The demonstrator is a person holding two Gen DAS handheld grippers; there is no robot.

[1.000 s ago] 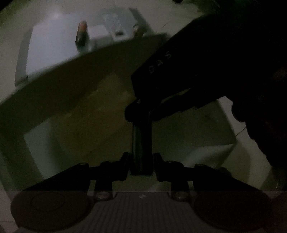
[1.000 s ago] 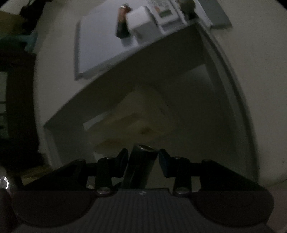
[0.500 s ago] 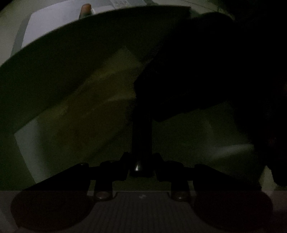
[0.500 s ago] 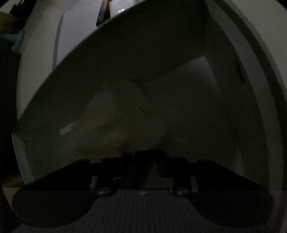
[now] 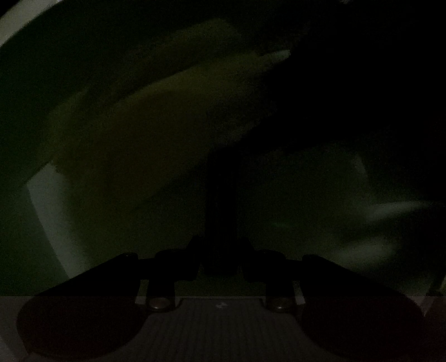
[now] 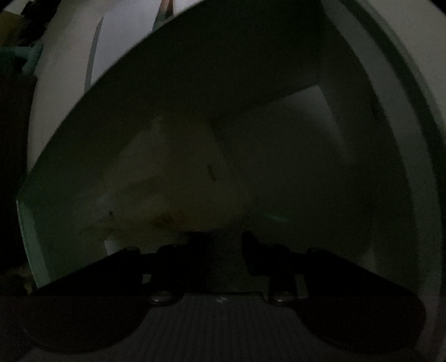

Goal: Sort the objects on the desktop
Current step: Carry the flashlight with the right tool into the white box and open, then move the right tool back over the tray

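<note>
Both grippers are deep inside a dark white box (image 6: 362, 83). My left gripper (image 5: 221, 247) is shut on a dark upright cylinder (image 5: 221, 200), a pen or marker. Its far end meets the dark shape of the right gripper (image 5: 348, 97) at the upper right. Pale yellow paper (image 5: 145, 133) lies on the box floor, also in the right wrist view (image 6: 172, 178). In the right wrist view, my right gripper (image 6: 220, 245) has a dark object (image 6: 199, 239) by its left finger; the view is too dark to tell if it is gripped.
The box wall (image 5: 47, 211) rises close on the left. Past the box rim, a strip of white desk (image 6: 120, 36) with a small upright object (image 6: 164, 8) shows at the top of the right wrist view.
Both grippers have gone down into the box with the dark cylinder. The desk items beyond the rim have slid out of view and the views have darkened.
</note>
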